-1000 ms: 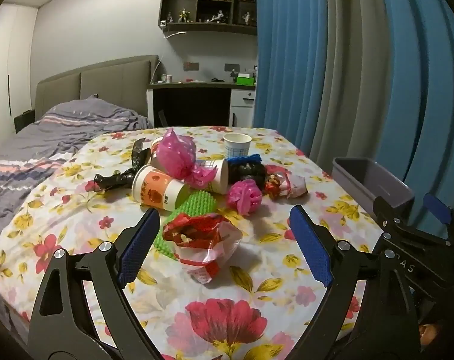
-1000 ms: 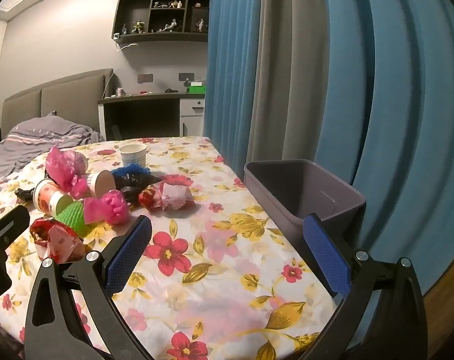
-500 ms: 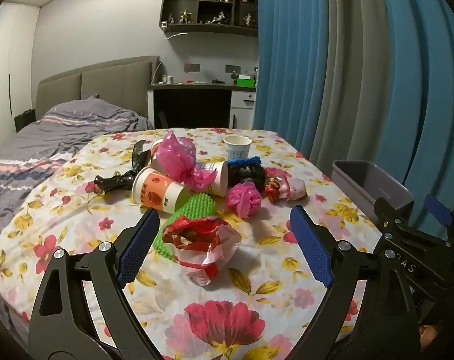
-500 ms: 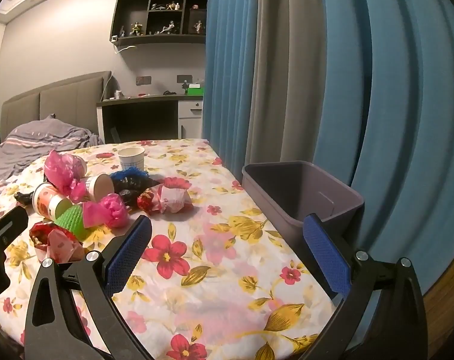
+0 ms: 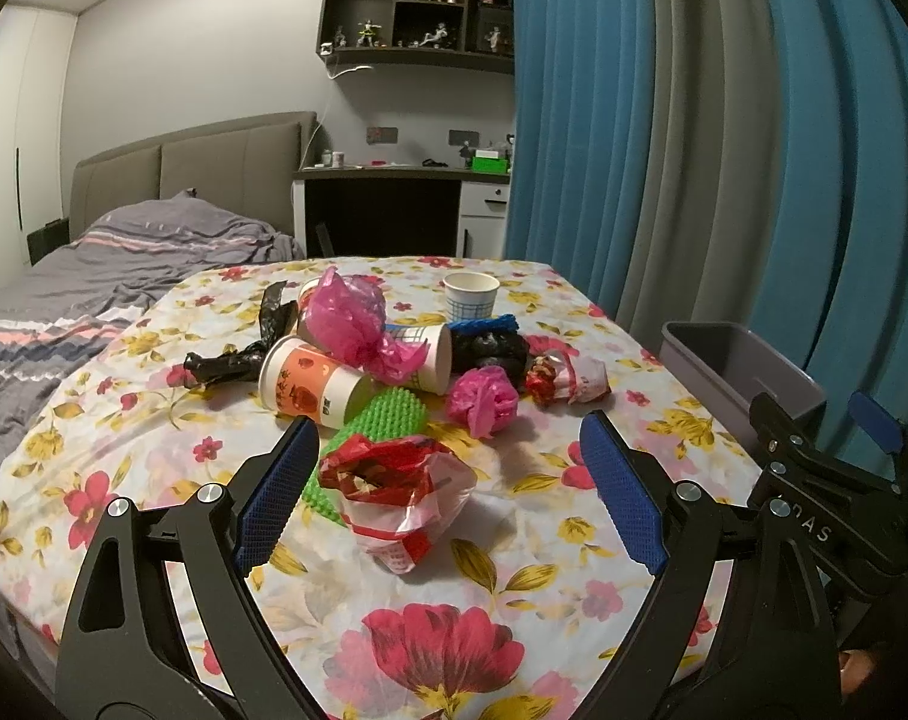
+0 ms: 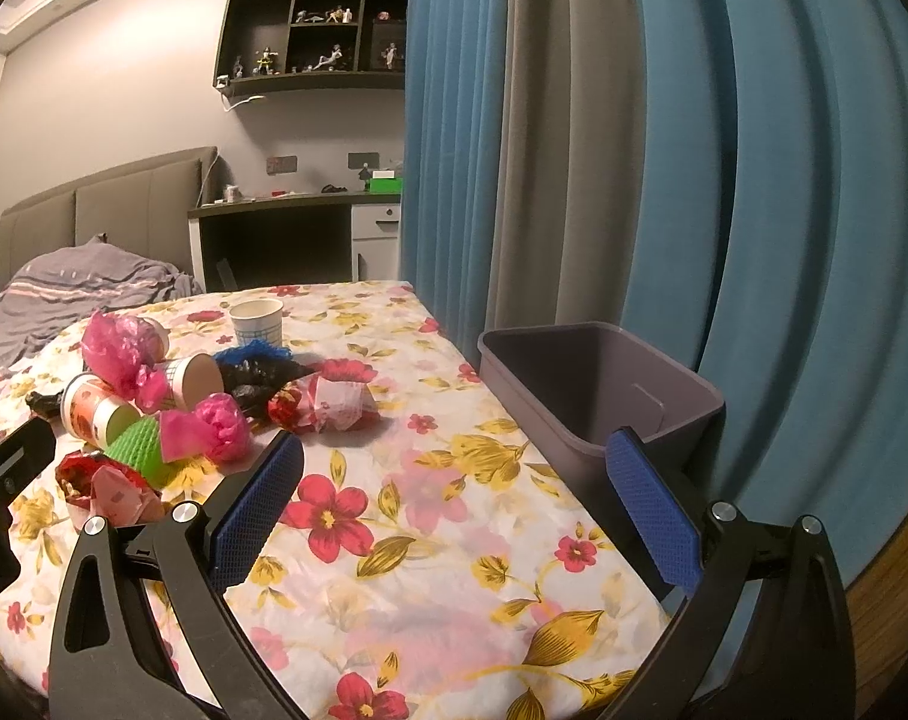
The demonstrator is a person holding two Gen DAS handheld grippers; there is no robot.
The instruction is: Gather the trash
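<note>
A heap of trash lies on the floral tablecloth [image 5: 454,600]. Nearest is a crumpled red-and-white wrapper [image 5: 397,489] [image 6: 103,486], and my left gripper [image 5: 448,492] stands open just short of it, not touching. Behind it lie a green spiky piece [image 5: 382,420], an orange paper cup [image 5: 307,384] on its side, pink plastic bags [image 5: 346,324] [image 5: 484,399], a black bag [image 5: 490,351] and an upright white cup [image 5: 471,297]. A grey bin [image 6: 598,390] [image 5: 736,369] stands at the table's right edge. My right gripper [image 6: 454,492] is open over bare cloth beside the bin.
Blue and grey curtains [image 6: 574,150] hang close behind the bin. A bed [image 5: 94,276] lies beyond the table's left side, with a dark desk [image 5: 388,204] and wall shelf [image 5: 418,18] at the back. The near cloth [image 6: 424,570] holds no trash.
Both views have shifted slightly: the trash and bin sit a little lower and farther off than before. Both grippers remain open and hold nothing.
</note>
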